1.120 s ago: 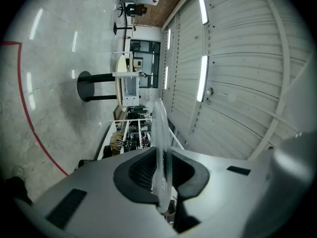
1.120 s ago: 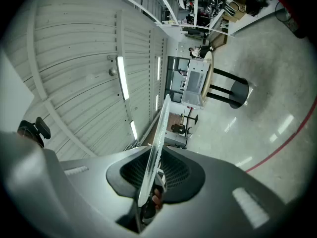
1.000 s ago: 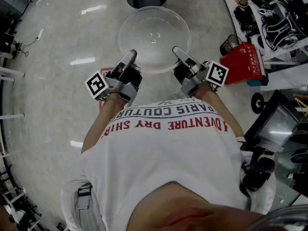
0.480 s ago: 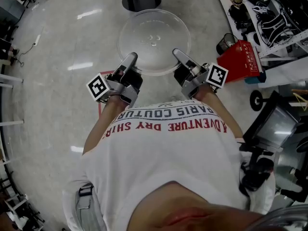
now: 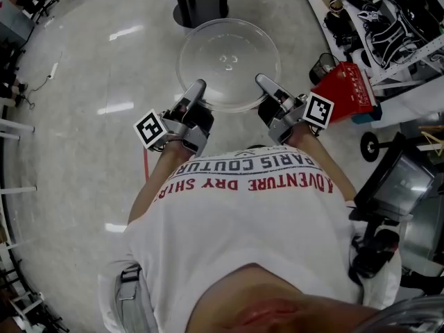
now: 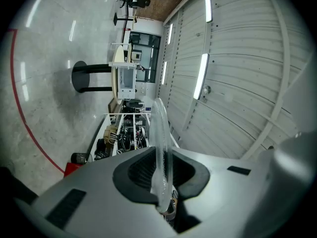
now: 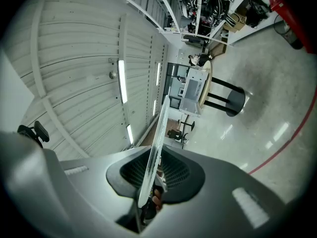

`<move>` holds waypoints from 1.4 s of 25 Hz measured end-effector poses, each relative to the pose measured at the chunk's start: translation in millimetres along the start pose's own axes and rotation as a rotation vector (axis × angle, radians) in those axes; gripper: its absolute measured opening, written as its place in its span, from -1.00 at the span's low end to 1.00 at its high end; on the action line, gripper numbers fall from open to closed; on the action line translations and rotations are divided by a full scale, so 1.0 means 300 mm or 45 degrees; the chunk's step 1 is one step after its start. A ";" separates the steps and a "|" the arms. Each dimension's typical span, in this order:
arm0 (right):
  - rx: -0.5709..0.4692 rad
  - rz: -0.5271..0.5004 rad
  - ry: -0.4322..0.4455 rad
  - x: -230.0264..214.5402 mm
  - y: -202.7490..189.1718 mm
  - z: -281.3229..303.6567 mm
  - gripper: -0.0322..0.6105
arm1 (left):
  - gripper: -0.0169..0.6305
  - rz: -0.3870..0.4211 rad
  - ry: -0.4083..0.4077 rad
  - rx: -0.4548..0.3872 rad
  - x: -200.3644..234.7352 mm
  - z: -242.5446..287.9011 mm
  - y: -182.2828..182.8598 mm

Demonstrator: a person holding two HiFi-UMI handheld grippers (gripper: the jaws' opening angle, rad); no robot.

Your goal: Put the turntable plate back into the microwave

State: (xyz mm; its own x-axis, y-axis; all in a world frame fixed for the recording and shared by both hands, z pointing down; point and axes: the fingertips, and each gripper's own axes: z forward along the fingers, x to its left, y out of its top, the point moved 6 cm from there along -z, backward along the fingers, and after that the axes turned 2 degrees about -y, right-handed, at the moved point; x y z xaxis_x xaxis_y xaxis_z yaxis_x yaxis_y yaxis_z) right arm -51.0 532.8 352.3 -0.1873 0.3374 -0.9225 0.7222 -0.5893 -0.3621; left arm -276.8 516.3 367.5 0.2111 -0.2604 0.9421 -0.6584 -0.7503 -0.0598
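A clear glass turntable plate (image 5: 229,62) hangs level above the floor in front of the person, held by its near rim from both sides. My left gripper (image 5: 198,89) is shut on the rim at the near left. My right gripper (image 5: 262,82) is shut on it at the near right. In the left gripper view the plate's edge (image 6: 161,148) runs upright between the dark pads. The right gripper view shows the plate (image 7: 156,145) edge-on between its pads as well. No microwave shows in any view.
A round pedestal table base (image 5: 198,9) stands just beyond the plate. A red crate (image 5: 345,87) and a dark bin (image 5: 322,66) sit on the floor at the right, beside shelves of gear (image 5: 388,26). Red tape line (image 5: 146,159) marks the floor at the left.
The plate and both grippers have shifted slightly to the right and lower in the head view, closer to the pedestal table base. Both grips stay as they were.
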 end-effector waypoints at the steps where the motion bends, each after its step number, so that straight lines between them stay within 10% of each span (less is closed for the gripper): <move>1: -0.007 -0.001 -0.001 -0.003 0.015 -0.001 -0.80 | -0.83 -0.009 -0.003 0.007 0.009 0.018 0.001; 10: -0.046 0.060 -0.043 -0.206 0.264 0.038 -0.80 | -0.84 -0.018 0.077 0.037 0.172 0.290 0.072; 27: -0.009 0.053 -0.048 -0.764 1.462 0.438 -0.80 | -0.84 -0.010 0.139 -0.024 0.630 1.487 0.477; 35: 0.052 0.101 0.017 -0.897 1.676 0.644 -0.80 | -0.84 0.021 0.152 -0.126 0.715 1.675 0.641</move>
State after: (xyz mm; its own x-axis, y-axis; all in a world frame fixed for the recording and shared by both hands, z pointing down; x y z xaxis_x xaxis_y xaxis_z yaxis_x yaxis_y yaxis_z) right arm 233.8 3.8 392.5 -0.1214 0.2980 -0.9468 0.7067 -0.6439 -0.2932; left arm 5.0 10.9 392.4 0.1160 -0.1937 0.9742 -0.7303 -0.6814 -0.0485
